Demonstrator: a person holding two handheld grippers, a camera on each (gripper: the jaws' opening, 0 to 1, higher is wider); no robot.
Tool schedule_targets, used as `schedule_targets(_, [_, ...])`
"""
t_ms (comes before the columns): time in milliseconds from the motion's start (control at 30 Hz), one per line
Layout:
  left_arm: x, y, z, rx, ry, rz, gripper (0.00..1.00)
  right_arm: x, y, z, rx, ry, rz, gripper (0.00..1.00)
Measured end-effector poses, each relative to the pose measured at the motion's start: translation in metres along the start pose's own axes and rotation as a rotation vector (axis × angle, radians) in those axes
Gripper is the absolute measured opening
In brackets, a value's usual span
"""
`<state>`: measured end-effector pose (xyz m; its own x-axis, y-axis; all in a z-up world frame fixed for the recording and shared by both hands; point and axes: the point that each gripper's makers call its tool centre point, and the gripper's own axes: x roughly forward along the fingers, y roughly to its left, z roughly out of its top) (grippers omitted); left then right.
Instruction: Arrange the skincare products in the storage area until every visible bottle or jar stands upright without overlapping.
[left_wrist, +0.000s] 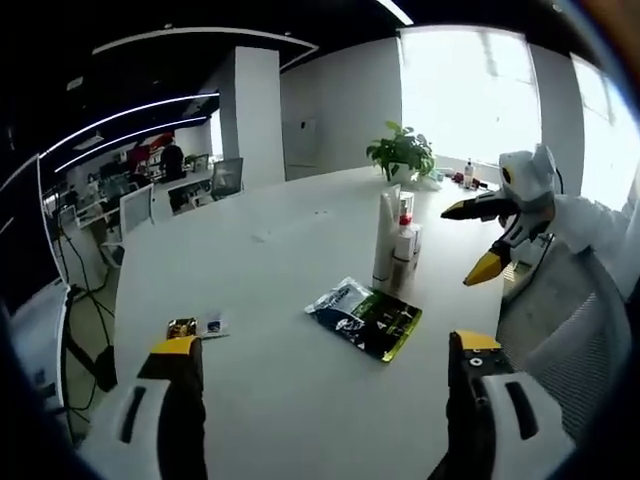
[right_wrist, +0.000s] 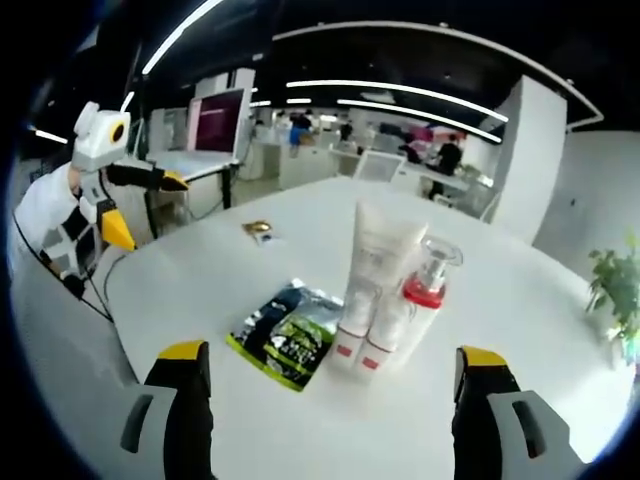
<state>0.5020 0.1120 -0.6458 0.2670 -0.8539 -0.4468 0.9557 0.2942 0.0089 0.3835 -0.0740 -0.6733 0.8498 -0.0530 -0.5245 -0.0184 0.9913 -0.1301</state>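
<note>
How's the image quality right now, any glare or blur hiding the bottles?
Left gripper view: the window is blown out white behind the skincare bottles, which look small and soft. Right gripper view: even light, the bottles sharp, with fisheye bending the table edge.

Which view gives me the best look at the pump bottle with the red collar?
The right gripper view: the pump bottle stands close, clear pump head and red collar plain, beside the white tube. In the left gripper view it is small and distant, partly behind that tube.

Bright daylight floods from the window (left_wrist: 465, 95) behind the plant (left_wrist: 402, 152), washing it out; ceiling strip lights (right_wrist: 400, 95) glow, and edges curve softly blurred.
</note>
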Motion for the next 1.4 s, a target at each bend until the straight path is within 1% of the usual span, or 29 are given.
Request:
schedule_targets(33, [0.0, -0.002, -0.001, -0.002, 0.001, -0.002, 0.99, 0.001, 0.0, -0.001, 0.004, -0.002, -0.001, 1.0])
schedule_targets(133, [-0.001, 0.0, -0.003, -0.01, -0.001, 0.004, 0.99, 0.003, -0.001, -0.003, 0.016, 0.0, -0.006, 1.0])
schedule_targets(233, [0.0, 0.003, -0.004, -0.039, 0.0, 0.007, 0.99, 0.005, -0.001, -0.005, 0.046, -0.004, -0.003, 1.0])
schedule_targets(333, [0.003, 0.003, -0.01, -0.051, 0.027, -0.008, 0.99, 0.007, -0.002, -0.011, 0.069, 0.001, -0.006, 1.0])
schedule_targets(433, [0.007, 0.005, -0.016, -0.028, 0.039, -0.01, 0.99, 0.007, -0.001, -0.018, 0.061, 0.024, -0.009, 1.0])
schedule_targets(467, [0.012, 0.008, -0.019, -0.013, 0.035, -0.014, 0.99, 0.008, -0.002, -0.021, 0.027, 0.038, -0.014, 1.0])
schedule_targets(500, [0.015, 0.01, -0.023, -0.018, 0.052, -0.014, 0.99, 0.009, 0.0, -0.021, 0.019, 0.04, -0.009, 1.0])
schedule_targets(533, [0.017, 0.011, -0.029, -0.03, 0.079, -0.016, 0.99, 0.009, 0.001, -0.02, 0.028, 0.037, -0.004, 1.0])
schedule_targets(567, [0.022, 0.012, -0.033, -0.038, 0.093, -0.027, 0.99, 0.01, 0.003, -0.019, 0.051, 0.032, 0.009, 1.0])
schedule_targets(667, [0.028, 0.01, -0.039, -0.031, 0.11, -0.038, 0.99, 0.01, 0.0, -0.017, 0.047, 0.026, -0.003, 1.0])
schedule_targets(733, [0.031, 0.011, -0.04, -0.037, 0.116, -0.042, 0.99, 0.009, -0.004, -0.019, 0.051, 0.031, -0.016, 1.0])
schedule_targets(800, [0.037, 0.016, -0.041, -0.049, 0.109, -0.044, 0.99, 0.009, -0.005, -0.018, 0.053, 0.028, -0.018, 1.0])
schedule_targets(867, [0.043, 0.019, -0.044, -0.059, 0.117, -0.05, 0.99, 0.01, 0.0, -0.015, 0.048, 0.019, 0.003, 1.0])
schedule_targets(900, [0.047, 0.021, -0.048, -0.064, 0.14, -0.058, 0.99, 0.01, 0.003, -0.015, 0.052, 0.022, 0.011, 1.0])
schedule_targets(967, [0.053, 0.031, -0.05, -0.069, 0.148, -0.053, 0.99, 0.011, 0.005, -0.016, 0.043, 0.027, 0.019, 1.0])
schedule_targets(1033, [0.051, 0.034, -0.047, -0.067, 0.145, -0.048, 0.99, 0.011, 0.005, -0.017, 0.039, 0.032, 0.02, 1.0])
schedule_targets(1133, [0.061, 0.045, -0.043, -0.102, 0.116, -0.047, 0.99, 0.01, 0.003, -0.015, 0.054, 0.02, 0.015, 1.0])
schedule_targets(1233, [0.068, 0.052, -0.044, -0.128, 0.113, -0.063, 0.99, 0.01, 0.0, -0.014, 0.065, 0.011, 0.01, 1.0])
schedule_targets(1267, [0.071, 0.053, -0.044, -0.141, 0.111, -0.059, 0.99, 0.01, -0.002, -0.014, 0.068, 0.011, 0.008, 1.0])
schedule_targets(1400, [0.078, 0.058, -0.045, -0.149, 0.112, -0.046, 0.98, 0.011, -0.001, -0.015, 0.072, 0.016, 0.008, 1.0])
